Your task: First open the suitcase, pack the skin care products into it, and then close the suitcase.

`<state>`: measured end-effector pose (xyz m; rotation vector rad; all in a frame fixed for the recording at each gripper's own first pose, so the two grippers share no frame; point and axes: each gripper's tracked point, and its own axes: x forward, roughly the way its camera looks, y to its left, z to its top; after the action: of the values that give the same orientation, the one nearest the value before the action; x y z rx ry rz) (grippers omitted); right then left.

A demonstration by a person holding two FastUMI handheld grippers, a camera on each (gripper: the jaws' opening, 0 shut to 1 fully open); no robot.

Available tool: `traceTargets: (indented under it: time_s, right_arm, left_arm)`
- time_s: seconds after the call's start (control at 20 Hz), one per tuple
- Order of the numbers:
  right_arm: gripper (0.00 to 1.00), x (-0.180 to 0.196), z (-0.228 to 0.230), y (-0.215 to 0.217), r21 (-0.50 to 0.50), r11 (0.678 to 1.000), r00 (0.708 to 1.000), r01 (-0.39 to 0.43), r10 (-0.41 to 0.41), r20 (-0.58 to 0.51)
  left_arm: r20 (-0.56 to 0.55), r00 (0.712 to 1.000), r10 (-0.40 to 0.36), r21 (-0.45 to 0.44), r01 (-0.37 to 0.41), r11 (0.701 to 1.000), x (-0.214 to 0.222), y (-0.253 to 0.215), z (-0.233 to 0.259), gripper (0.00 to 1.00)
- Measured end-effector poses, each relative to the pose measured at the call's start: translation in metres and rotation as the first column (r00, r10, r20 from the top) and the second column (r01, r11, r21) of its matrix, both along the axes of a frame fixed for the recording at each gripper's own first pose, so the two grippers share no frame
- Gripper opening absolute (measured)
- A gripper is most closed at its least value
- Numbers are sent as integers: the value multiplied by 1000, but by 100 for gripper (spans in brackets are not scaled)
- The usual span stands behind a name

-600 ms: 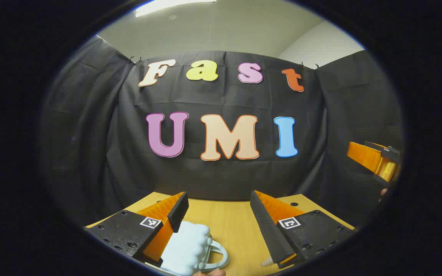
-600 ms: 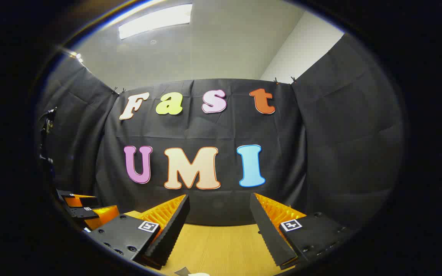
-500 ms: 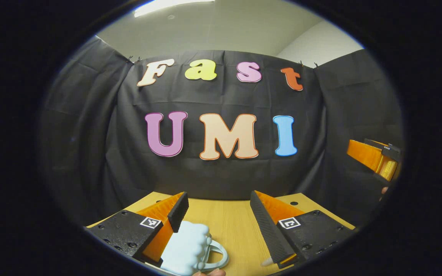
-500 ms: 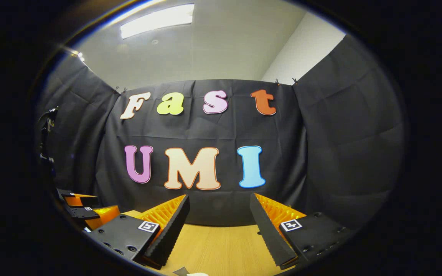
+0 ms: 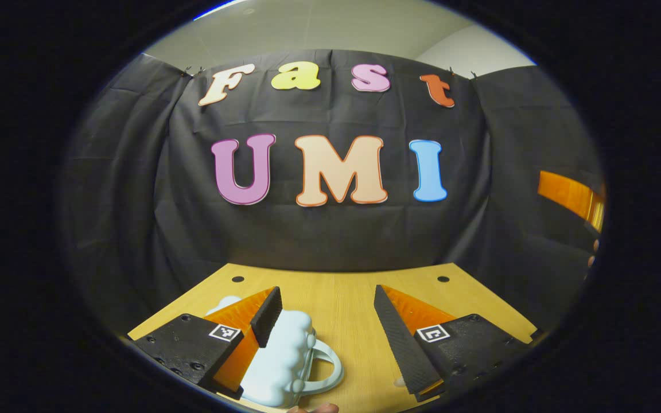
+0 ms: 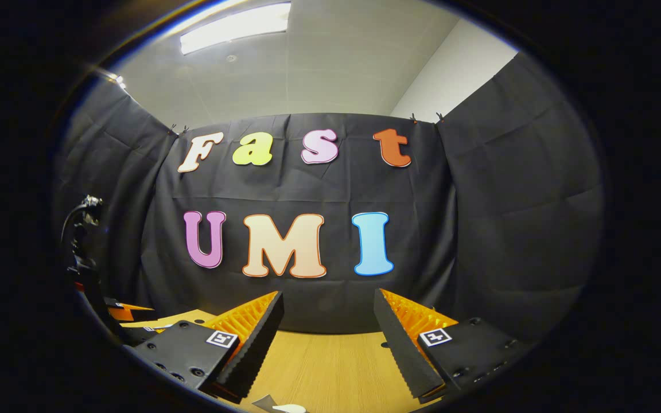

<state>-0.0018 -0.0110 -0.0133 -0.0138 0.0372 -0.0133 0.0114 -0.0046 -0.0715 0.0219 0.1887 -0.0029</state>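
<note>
My left gripper [image 5: 327,324] stands with jaws spread, holding nothing. The pale blue suitcase [image 5: 282,364] lies low and to its left side, partly behind my left finger [image 5: 265,315], its loop handle [image 5: 326,373] jutting into the gap between the fingers; I cannot tell its long axis. My right gripper [image 6: 327,330] also gapes empty over bare wooden table [image 6: 330,373], so I judge the left nearer. Beyond the suitcase the table runs clear to its far edge [image 5: 336,269] at the black cloth.
</note>
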Motion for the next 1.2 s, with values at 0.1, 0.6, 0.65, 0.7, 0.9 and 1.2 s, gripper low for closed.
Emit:
traceTargets:
  time_s: [0.1, 0.6, 0.65, 0.7, 0.9, 1.2]
  right_arm:
    - [100, 1, -5, -2, -3, 1000, 1000, 5, -5, -14]
    - [99, -4, -27, -18, -39, 999, 996, 35, -38, -80]
    - [100, -3, -29, -20, -44, 998, 995, 39, -43, -87]
    - [100, -4, -31, -22, -48, 998, 995, 44, -48, -92]
    - [99, -5, -38, -29, -65, 996, 991, 57, -64, -114]
    - [99, -6, -47, -37, -86, 994, 988, 62, -74, -136]
  left_arm:
    - [-52, 999, -3, 3, 3, 1000, 0, 0, -19, 95]
    - [-291, 956, -41, -3, 42, 999, 5, -13, -107, 96]
    - [-309, 950, -46, -9, 46, 999, 6, -15, -114, 96]
    - [-329, 943, -51, -15, 49, 999, 6, -19, -122, 96]
    - [-412, 909, -66, -25, 62, 998, 4, -27, -153, 96]
    - [-507, 860, -50, -41, 34, 999, 5, -31, -194, 96]
